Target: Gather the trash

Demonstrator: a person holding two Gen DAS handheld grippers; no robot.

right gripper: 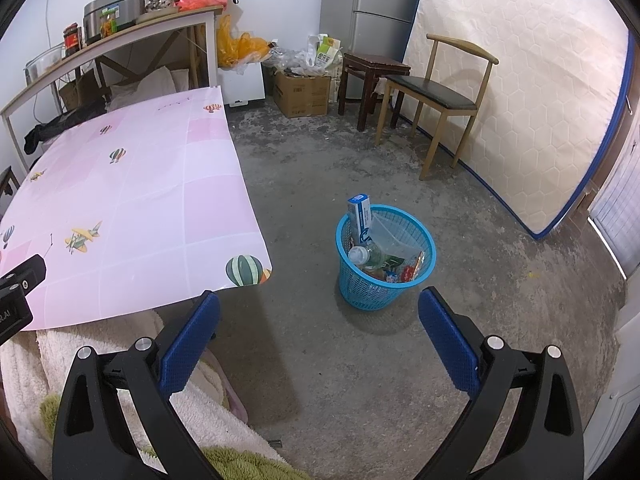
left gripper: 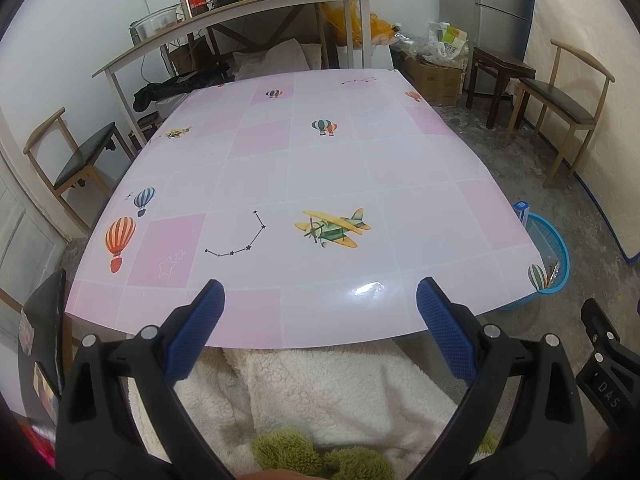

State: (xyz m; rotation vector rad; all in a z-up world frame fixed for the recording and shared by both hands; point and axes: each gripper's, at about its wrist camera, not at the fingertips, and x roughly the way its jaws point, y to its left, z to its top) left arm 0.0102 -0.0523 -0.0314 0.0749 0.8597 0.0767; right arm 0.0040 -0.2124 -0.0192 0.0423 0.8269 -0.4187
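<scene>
Right wrist view first: the right gripper (right gripper: 319, 312) hangs with its jaws wide apart and nothing between them, and just ahead of them on the floor stands the blue basket (right gripper: 362, 292). It already holds trash: a blue-and-white carton (right gripper: 360, 216) standing up at its far-left rim, a clear plastic bottle (right gripper: 362, 255) lying on top, and what look like bright wrappers (right gripper: 408, 270) beneath it.

Over on the left wrist view, the left gripper (left gripper: 320, 302) is empty too, jaws spread over the near edge of the tabletop (left gripper: 320, 160). Beyond the jaws the pink balloon-and-aeroplane cover shows no loose item at all. The basket peeks out past the tabletop's right corner.

So my read: collection looks close to done, or done. Next calls for a sweep for anything missed; none shows on the floor ahead of the right jaws, though specks there are too small to tell.

Around: a wooden chair (right gripper: 436, 92) and dark stool (right gripper: 374, 76) far beyond the basket, a cardboard box (right gripper: 302, 94) with bags by the wall, a cluttered shelf (left gripper: 240, 8) behind the tabletop. Nothing blocks the basket; only the tabletop corner sits left of the right jaws.
</scene>
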